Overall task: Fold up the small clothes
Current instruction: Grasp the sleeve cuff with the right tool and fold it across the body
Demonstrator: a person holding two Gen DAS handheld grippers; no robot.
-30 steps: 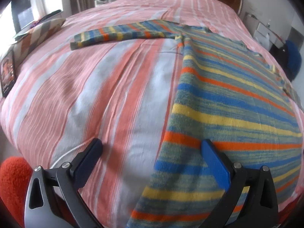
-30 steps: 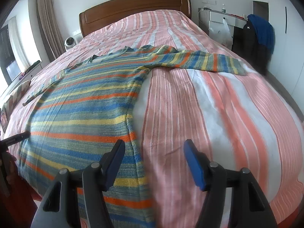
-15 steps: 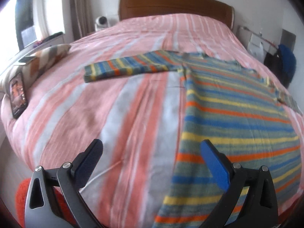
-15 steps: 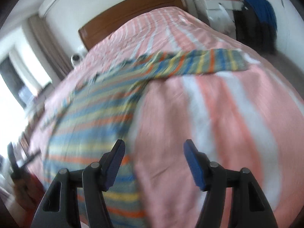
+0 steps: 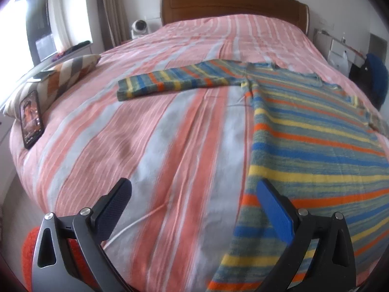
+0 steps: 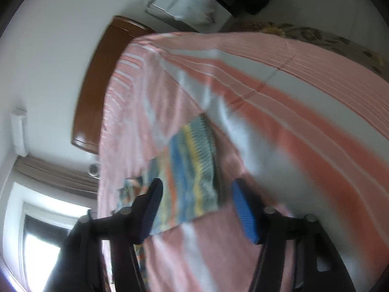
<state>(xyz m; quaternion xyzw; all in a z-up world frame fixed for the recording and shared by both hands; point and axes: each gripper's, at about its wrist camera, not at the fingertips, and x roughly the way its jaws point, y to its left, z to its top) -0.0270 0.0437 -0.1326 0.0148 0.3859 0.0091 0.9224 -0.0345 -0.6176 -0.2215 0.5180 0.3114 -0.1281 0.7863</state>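
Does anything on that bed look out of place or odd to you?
Mostly tidy: the striped sweater lies flat on the bedspread, sleeves out. One oddity: a phone with its screen lit leans against the zigzag cushion near the bed's edge, where it might slide off.

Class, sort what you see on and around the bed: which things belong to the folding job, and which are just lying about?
Job:
striped sweater
left gripper
right gripper, jaws closing around the sleeve end

Lying about:
phone
zigzag cushion
blue garment

No legible text anywhere
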